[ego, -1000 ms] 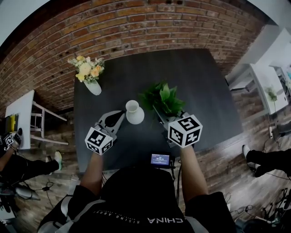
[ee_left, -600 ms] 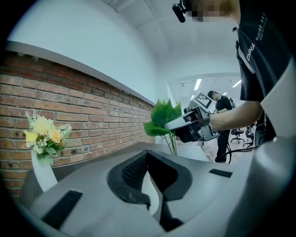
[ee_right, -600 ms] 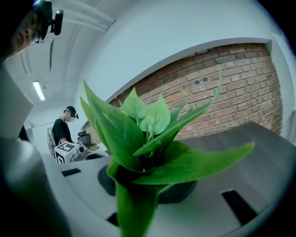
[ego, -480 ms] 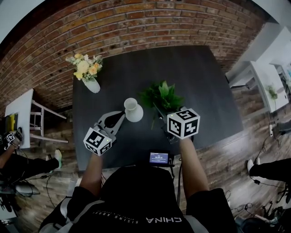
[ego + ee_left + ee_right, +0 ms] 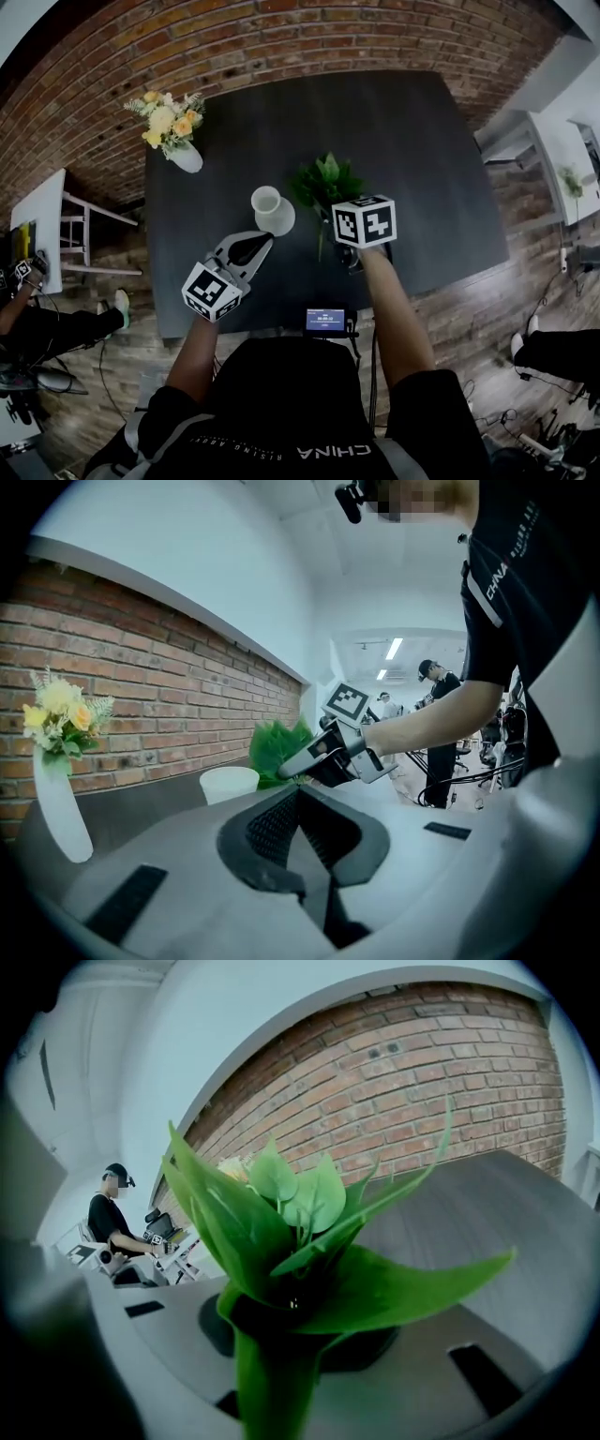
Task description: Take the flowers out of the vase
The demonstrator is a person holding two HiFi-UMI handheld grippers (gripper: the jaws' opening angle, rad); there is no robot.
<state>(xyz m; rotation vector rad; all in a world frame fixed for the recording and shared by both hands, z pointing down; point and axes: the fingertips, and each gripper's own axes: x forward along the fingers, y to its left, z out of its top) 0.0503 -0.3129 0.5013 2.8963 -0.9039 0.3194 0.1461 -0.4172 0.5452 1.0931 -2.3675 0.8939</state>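
An empty white vase [image 5: 272, 210] stands near the middle of the dark table [image 5: 422, 159]. My right gripper [image 5: 334, 223] is shut on a bunch of green leaves [image 5: 325, 183], held just right of the vase, with the stem [image 5: 321, 247] hanging toward me. In the right gripper view the leaves [image 5: 281, 1241] fill the space between the jaws. My left gripper [image 5: 263, 246] is shut and empty, its tip just in front of the vase and apart from it. The left gripper view shows the vase rim [image 5: 230, 782] and the leaves [image 5: 279, 747] beyond its jaws.
A second white vase [image 5: 186, 157] with yellow flowers [image 5: 164, 122] stands at the table's far left corner by the brick wall. A small screen device [image 5: 327, 321] sits at the table's near edge. A white side table [image 5: 42, 225] stands to the left.
My right gripper has sunk toward the table with the green bunch. My left gripper has drawn back from the vase's side to just in front of it.
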